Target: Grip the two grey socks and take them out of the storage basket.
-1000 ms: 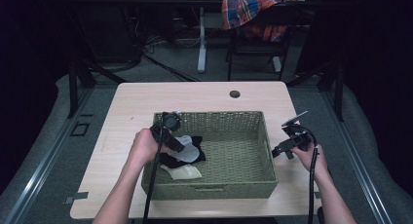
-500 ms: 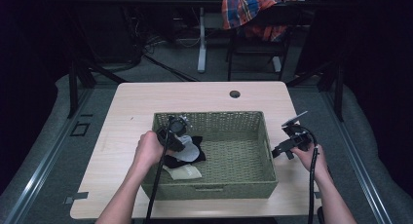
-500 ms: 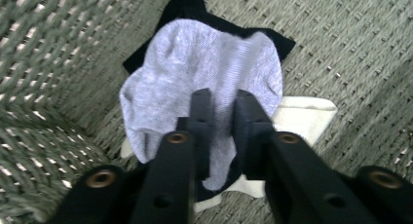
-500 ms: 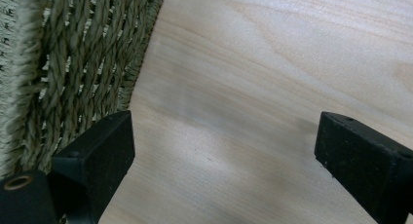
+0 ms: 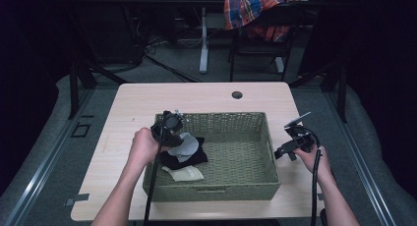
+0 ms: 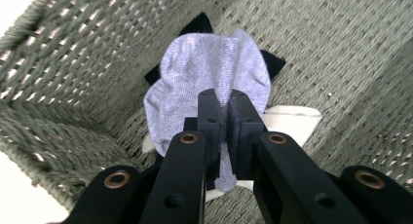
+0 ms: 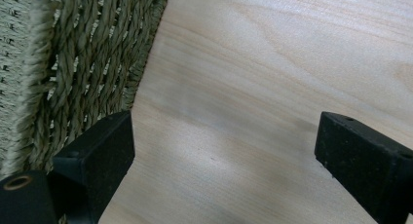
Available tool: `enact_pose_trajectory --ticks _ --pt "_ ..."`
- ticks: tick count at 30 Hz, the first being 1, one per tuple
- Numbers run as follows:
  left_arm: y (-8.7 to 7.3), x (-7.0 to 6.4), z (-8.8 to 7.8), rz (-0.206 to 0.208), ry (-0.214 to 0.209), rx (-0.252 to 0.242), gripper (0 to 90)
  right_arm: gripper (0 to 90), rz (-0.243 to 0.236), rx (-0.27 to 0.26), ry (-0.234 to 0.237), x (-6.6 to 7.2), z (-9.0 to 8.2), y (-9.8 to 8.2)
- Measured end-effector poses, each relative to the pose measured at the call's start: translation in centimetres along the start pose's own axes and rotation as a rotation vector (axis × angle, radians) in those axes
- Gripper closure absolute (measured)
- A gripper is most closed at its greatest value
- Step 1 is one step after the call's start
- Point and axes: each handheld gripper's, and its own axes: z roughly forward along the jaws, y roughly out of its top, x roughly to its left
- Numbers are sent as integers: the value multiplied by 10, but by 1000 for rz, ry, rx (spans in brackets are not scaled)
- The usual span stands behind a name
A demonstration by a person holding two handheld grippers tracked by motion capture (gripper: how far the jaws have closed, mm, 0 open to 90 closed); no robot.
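Left side: we are gripping with the left gripper (image 5: 173,129), its jaws pinched tight on a fold of the light grey sock (image 6: 209,83), inside the left end of the woven basket (image 5: 246,189). The sock is hanging from the jaws just above a black cloth (image 5: 183,159), with a cream cloth (image 5: 187,173) lying nearer the basket's front wall. We are judging the work as mid-way: the grey sock is gripped and raised, but it is not yet clear of the basket, and the black and cream pieces are lying untouched on the basket floor.

Right side: we are holding the right gripper (image 5: 294,140) over the bare table (image 5: 206,96) beside the basket's right wall, jaws spread wide, holding nothing.

Writing: we are finding no brand, label or legible text on the cloths, basket or grippers.
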Motion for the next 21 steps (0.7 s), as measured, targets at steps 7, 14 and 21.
enact_pose_trajectory --ticks 7,14,21 --pt "3 2 -16 0 16 -26 854 72 26 -36 11 1 2 -1" --pt "8 7 -24 5 25 -13 855 72 2 -1 2 0 0 0" --pt "17 15 -30 5 37 1 854 72 5 -5 4 0 0 0"
